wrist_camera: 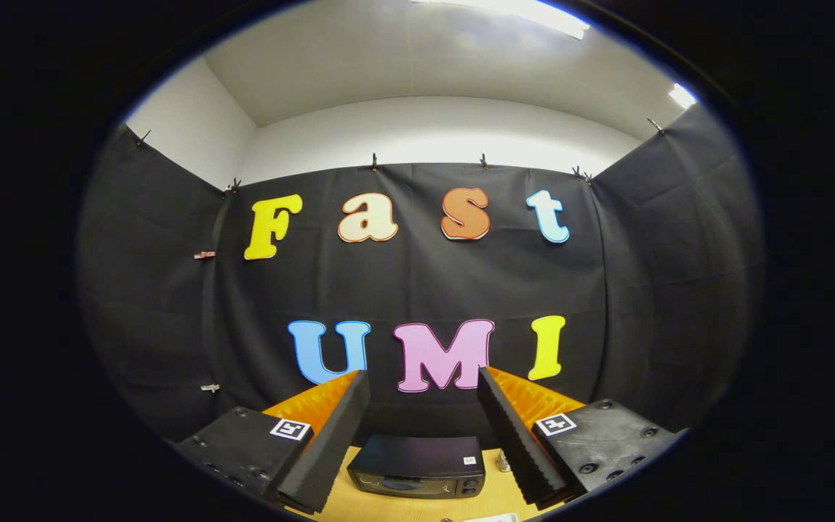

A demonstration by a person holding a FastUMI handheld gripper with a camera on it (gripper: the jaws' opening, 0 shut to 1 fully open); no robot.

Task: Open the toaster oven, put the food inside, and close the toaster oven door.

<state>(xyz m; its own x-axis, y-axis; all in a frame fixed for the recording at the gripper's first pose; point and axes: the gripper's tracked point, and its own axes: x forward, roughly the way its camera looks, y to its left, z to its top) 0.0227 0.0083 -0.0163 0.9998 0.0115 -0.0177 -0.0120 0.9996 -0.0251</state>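
gripper (pixel 423 391) held high, fingers spread wide apart, nothing between them; black ribbed pads (pixel 330 442) face inward, orange backing behind each. below and beyond the fingers, at 6 o'clock in the gap, the black toaster oven (pixel 417 467) sits on a light wooden table (pixel 417 507), door closed. small object (pixel 503 461) at the oven's 3 o'clock, too small to identify. black cloth wall (pixel 417 283) behind.

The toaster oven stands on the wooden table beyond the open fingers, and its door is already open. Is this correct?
Not quite. In the gripper view the toaster oven stands on the wooden table beyond the fingers of the open gripper, but its door is closed, flat against the front. The rest is correct.
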